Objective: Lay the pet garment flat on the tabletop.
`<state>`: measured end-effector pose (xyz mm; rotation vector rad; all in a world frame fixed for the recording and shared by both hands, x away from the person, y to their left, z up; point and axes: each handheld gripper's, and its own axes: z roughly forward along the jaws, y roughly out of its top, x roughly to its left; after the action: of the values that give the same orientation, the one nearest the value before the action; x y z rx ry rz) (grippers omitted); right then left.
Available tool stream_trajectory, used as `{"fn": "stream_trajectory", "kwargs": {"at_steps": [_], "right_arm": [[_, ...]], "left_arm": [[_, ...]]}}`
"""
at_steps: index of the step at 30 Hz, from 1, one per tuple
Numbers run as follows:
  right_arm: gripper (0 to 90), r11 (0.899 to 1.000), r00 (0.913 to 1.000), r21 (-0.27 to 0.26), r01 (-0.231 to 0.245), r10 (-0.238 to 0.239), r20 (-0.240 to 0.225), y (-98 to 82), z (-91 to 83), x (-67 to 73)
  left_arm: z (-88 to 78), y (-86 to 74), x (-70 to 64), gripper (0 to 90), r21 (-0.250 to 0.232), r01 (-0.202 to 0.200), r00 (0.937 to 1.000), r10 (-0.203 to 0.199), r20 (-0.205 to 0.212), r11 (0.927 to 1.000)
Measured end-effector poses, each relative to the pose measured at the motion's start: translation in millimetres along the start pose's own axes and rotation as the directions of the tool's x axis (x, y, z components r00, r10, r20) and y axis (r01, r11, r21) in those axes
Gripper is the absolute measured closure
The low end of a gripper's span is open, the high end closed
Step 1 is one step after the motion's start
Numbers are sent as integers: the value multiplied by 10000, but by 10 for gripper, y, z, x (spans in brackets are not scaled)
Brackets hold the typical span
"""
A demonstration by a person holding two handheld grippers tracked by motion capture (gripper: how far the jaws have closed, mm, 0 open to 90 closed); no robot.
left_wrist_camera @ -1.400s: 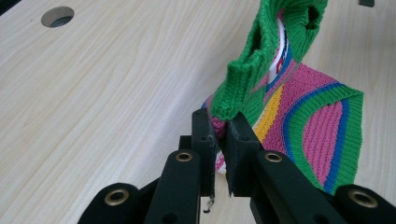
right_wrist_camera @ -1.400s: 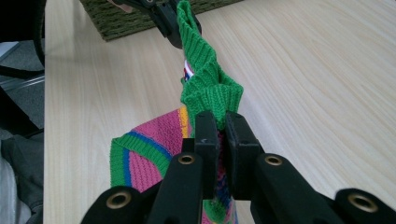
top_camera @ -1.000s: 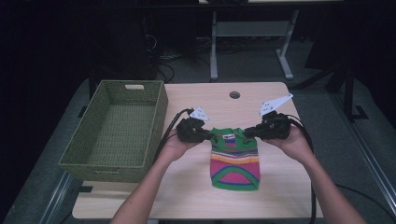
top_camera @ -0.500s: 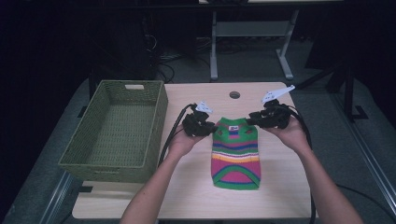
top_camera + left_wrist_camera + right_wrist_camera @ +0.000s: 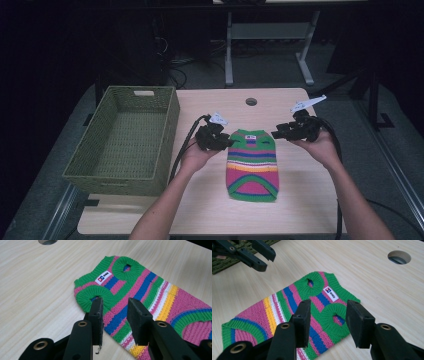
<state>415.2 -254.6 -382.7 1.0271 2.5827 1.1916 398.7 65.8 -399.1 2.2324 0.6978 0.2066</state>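
Right of the woven green basket (image 5: 125, 145), the left gripper (image 5: 223, 142) has just been opening, nothing clamped. The striped knitted sweater (image 5: 251, 162) lies flat beside it: soft, light, best pinched at the armholes. The right gripper (image 5: 278, 134) likewise opened, empty.

We find one piece of printed matter: a small white label (image 5: 103, 278) sewn near the neck end of the striped knitted sweater (image 5: 150, 300) lying on the table. It carries a blue and red square logo followed by short dark lettering, too small and blurred for us to read in either gripper view.
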Motion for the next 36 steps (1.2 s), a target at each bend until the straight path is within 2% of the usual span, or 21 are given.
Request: {"fn": "stream_trajectory", "kwargs": {"at_steps": [4, 8, 10, 11, 14, 19, 24, 27, 30, 35, 36], "right_arm": [[550, 9998, 10000, 200, -23, 23, 7, -46, 27, 1], [516, 9990, 9994, 337, -276, 283, -181, -94, 89, 0], [517, 9990, 9988, 215, -392, 398, -298, -125, 116, 14], [514, 9990, 9987, 182, -404, 410, -316, -140, 130, 26], [502, 9986, 9983, 244, -466, 474, -349, -179, 166, 40], [515, 9978, 9968, 155, -650, 657, -462, -259, 182, 54], [668, 9964, 9966, 567, -632, 660, -491, -349, 277, 73], [687, 9926, 9965, 992, -701, 742, -378, -392, 371, 68], [692, 9902, 9953, 1122, -836, 885, -395, -417, 442, 50], [709, 9850, 9943, 1455, -922, 989, -392, -440, 540, 24], [709, 9847, 9943, 1483, -917, 987, -406, -449, 560, 12]], "left_arm": [[-28, -31, -5, 645, -40, -104, 9999, 104, 6, 9999], [-29, -73, -6, 623, -109, -10, 9999, 11, 106, 9999], [-16, -96, -16, 600, -99, 15, 9998, -13, 189, 10000], [-13, -104, -16, 598, -18, -93, 9998, 93, 172, 10000], [-11, -131, -37, 578, -50, -73, 9997, 74, 212, 10000], [34, -205, -92, 534, -242, 180, 9984, -167, 532, 9995], [169, -268, -166, 578, 38, 173, 9972, -175, 726, 9998], [232, -280, -198, 600, 276, -3, 9954, -23, 955, 9996], [281, -281, -249, 660, 381, -133, 9943, 92, 1058, 9992], [372, -322, -319, 715, 924, -617, 9922, 510, 1140, 9938], [388, -334, -332, 721, 988, -555, 9923, 439, 1156, 9936]]}}
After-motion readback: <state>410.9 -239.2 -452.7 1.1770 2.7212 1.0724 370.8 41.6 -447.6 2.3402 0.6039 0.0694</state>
